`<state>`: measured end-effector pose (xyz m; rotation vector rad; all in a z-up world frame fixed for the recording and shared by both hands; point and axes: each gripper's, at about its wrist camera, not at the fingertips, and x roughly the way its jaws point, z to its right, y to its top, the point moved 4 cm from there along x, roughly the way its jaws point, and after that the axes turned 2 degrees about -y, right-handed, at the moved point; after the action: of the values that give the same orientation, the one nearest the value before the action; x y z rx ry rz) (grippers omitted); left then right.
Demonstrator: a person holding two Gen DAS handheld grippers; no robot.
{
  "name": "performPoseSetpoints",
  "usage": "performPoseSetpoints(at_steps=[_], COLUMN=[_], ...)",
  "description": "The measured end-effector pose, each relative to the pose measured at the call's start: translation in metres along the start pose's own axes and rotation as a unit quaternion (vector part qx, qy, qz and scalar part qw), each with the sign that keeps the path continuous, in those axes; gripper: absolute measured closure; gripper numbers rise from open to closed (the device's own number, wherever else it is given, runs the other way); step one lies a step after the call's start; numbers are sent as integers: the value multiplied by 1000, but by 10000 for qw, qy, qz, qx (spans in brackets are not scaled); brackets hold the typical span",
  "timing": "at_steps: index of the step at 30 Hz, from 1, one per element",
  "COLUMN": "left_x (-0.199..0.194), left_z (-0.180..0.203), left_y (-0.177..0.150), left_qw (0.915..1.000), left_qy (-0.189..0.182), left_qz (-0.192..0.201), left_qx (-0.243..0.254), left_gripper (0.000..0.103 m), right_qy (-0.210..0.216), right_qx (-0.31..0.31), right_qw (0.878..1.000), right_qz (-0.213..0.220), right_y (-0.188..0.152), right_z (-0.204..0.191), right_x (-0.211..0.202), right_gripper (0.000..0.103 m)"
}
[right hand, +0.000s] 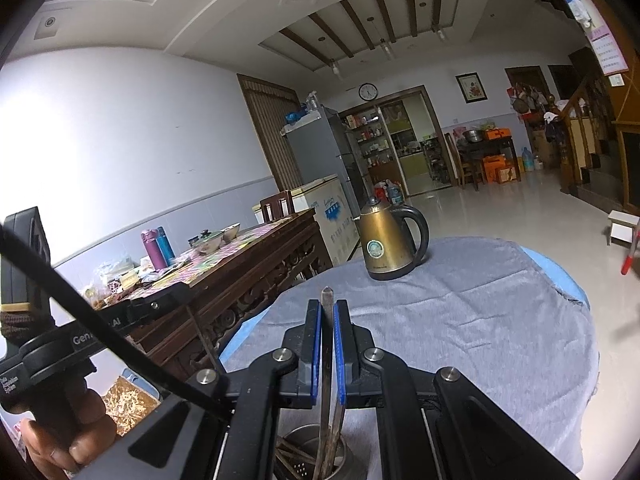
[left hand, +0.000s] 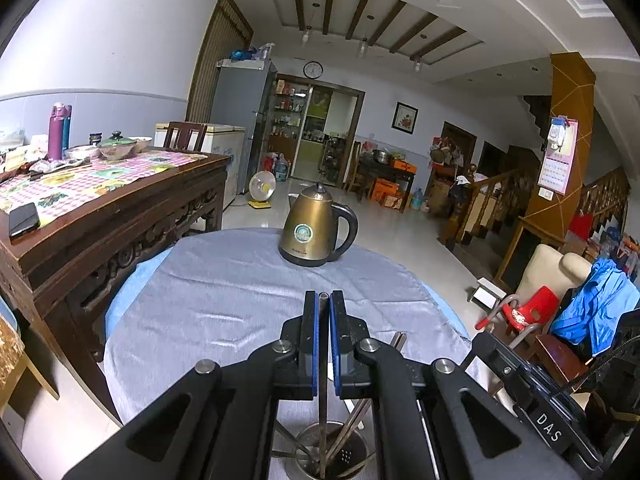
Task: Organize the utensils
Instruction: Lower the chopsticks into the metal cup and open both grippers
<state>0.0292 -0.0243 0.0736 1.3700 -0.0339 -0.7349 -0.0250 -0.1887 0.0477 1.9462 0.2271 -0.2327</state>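
Note:
In the left wrist view my left gripper is shut on a thin metal utensil that stands upright between the blue pads. Its lower end reaches into a perforated metal utensil holder, which holds several other sticks. In the right wrist view my right gripper is shut on a flat metal utensil handle with a pointed top. Its lower end dips into the same holder. Both grippers hang close together above the holder at the near edge of the round table.
A brass-coloured kettle stands at the far side of the grey-clothed round table. To the left, a carved wooden table carries bowls, bottles and a phone. A red chair and blue clothing sit at the right. A hand grips the left gripper's handle.

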Motion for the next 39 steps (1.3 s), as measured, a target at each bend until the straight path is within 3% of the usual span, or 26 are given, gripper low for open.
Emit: performPoseSetpoints(at_steps=[10,24,39], left_x=[3,-23,-28], left_z=[7,13,19], left_y=[-12,-21,-15], left_qw=[9998,9987,9984], left_qy=[131,429,311], left_qz=[-152,35,-40], left_qx=[81,258,461], left_gripper=[98,98,98], right_qy=[76,163,168], right_qx=[97,349,23], right_qw=[9997,9985,9993], right_qz=[-193,-390,-337], right_y=[-11,-24,-11], right_z=[4,25,3], right_x=[7,-7,-11], right_gripper=[96,96,96])
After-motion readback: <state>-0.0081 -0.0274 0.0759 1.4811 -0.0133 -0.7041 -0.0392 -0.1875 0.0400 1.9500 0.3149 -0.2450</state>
